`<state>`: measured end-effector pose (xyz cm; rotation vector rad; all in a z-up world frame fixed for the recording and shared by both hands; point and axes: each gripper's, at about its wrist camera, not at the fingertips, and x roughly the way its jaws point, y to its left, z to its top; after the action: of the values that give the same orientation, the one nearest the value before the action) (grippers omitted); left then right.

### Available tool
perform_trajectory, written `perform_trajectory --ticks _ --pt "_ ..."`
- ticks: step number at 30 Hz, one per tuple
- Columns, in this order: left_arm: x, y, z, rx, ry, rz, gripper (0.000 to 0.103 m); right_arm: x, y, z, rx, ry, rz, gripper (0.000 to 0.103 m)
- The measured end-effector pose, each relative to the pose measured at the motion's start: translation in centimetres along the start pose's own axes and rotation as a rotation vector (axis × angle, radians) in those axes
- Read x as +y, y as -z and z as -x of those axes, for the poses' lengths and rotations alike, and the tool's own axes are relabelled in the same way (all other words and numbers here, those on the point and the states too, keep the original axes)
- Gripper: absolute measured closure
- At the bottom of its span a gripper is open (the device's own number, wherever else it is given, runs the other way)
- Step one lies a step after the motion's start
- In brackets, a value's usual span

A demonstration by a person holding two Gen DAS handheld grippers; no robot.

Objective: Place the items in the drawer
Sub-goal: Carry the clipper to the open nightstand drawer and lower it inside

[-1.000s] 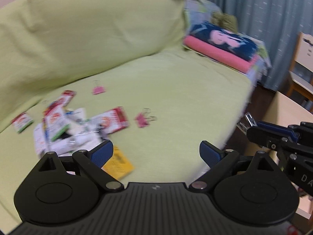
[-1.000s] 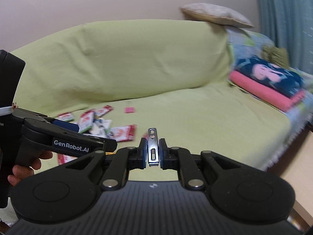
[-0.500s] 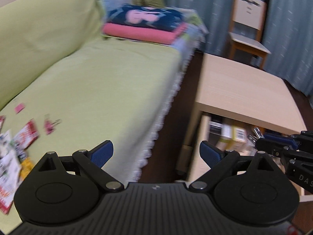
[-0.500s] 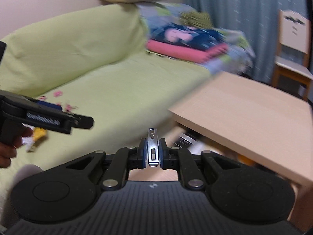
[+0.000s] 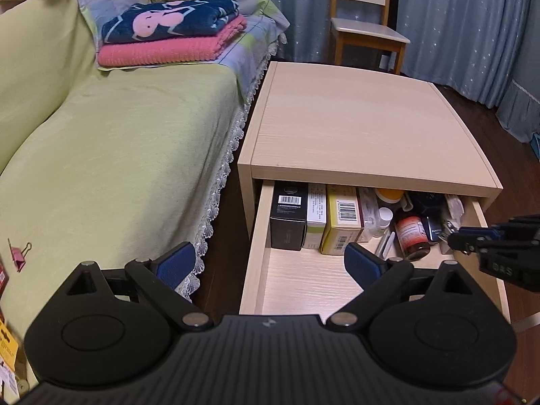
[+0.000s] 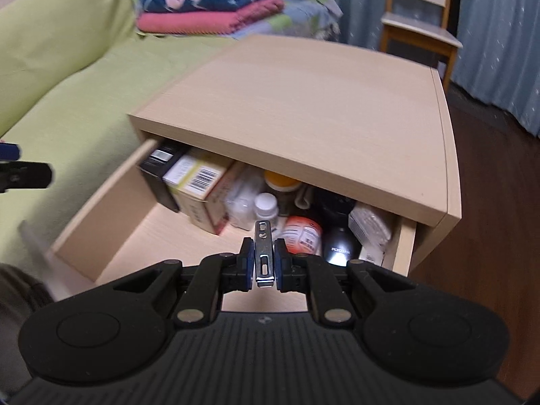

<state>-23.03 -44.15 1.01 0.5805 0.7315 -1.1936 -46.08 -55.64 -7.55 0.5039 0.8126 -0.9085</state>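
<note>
Presently my right gripper [image 6: 264, 265] pinches a metal nail clipper [image 6: 263, 253] above the pulled-out drawer [image 5: 258, 236] of the wooden nightstand [image 5: 357, 125]; my left gripper [image 5: 270, 263] hangs spread, holding nothing.

Upper left of the left wrist frame: sofa under a pale green cloth cover [image 5: 111, 155], lace trim along its front edge. On its far end, a folded navy patterned blanket [image 5: 168, 17] stacked on a folded pink knit blanket [image 5: 162, 52]. Top centre: light wooden chair [image 5: 366, 23] before blue star-dotted curtains [image 5: 465, 17]. Dark wood floor [image 5: 519, 175] at right.
</note>
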Motion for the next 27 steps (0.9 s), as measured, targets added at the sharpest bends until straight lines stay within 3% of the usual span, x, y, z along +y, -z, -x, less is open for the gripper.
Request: perform_trajectory --ticks 15,27 --pt "2.3 0.2 -1.8 0.034 -0.01 0.025 0.007 0.5 -3.0 -9.3 0.097 0.139 -0.189 0.093" --pt "2.4 0.2 -2.0 0.039 -0.002 0.024 0.007 0.2 -2.2 -10.4 0.09 0.151 -0.233 0.093"
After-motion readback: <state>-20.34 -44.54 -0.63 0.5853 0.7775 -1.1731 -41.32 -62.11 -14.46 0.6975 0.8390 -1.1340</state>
